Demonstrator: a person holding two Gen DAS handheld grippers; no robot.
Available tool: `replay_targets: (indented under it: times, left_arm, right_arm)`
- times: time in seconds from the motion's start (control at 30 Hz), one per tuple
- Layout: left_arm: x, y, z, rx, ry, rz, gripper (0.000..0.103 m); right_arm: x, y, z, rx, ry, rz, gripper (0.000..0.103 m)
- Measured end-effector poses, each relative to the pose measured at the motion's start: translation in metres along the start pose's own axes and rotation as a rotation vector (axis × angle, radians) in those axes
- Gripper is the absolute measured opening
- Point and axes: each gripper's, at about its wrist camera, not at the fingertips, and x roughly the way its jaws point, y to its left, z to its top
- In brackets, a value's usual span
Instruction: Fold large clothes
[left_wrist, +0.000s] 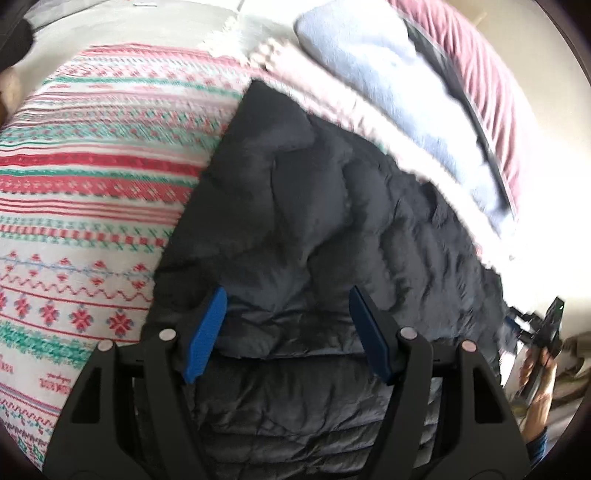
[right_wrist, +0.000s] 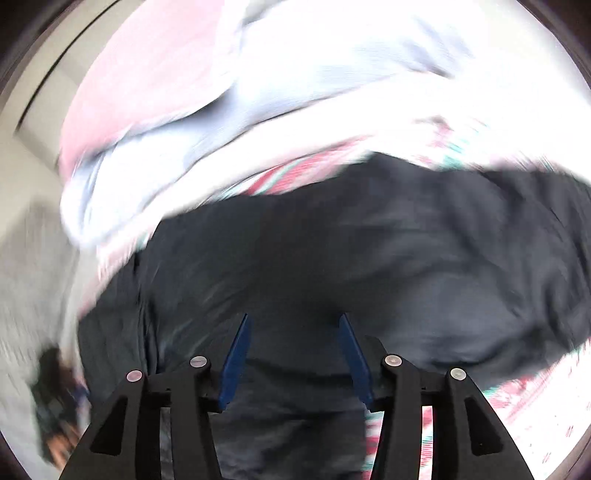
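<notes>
A dark quilted puffer jacket lies on a bed cover patterned in red, green and white. My left gripper hovers over the jacket's near part with its blue fingers wide apart, and a puffy fold bulges between them without being pinched. In the blurred right wrist view, my right gripper is open above the same jacket, with nothing clamped. The right gripper also shows at the left wrist view's right edge, held by a hand.
A light blue fleece and a pink ribbed fabric lie piled beyond the jacket. The patterned cover spreads wide to the jacket's left. The bed's edge and floor show at the far right.
</notes>
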Motion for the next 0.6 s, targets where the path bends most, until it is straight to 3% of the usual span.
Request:
replay_targets:
  times: [0.13,0.23,0.43,0.53,0.6]
  left_arm:
    - [0.011,-0.001,-0.005,-0.007,0.009,0.029,0.069]
    - [-0.006,-0.001,-0.005,-0.052,-0.007,0.032,0.069]
    - [-0.062,-0.023,-0.015,-0.018,-0.104,-0.007,0.07]
    - [-0.073,-0.022,-0.031,-0.052,-0.101,-0.031,0.07]
    - [-0.074,-0.024,-0.042,-0.048,-0.086,-0.018,0.07]
  right_arm:
    - [-0.005,-0.058,-0.001,0.116,0.014,-0.039,0.051]
    - [-0.024,-0.109,0.003,0.256,-0.032,0.007,0.051]
    - [-0.076,-0.215,0.002,0.554,-0.196,0.064,0.053]
    - [-0.094,-0.262,-0.007,0.712,-0.265,0.105,0.053]
    - [-0.112,-0.28,-0.017,0.802,-0.343,0.083,0.053]
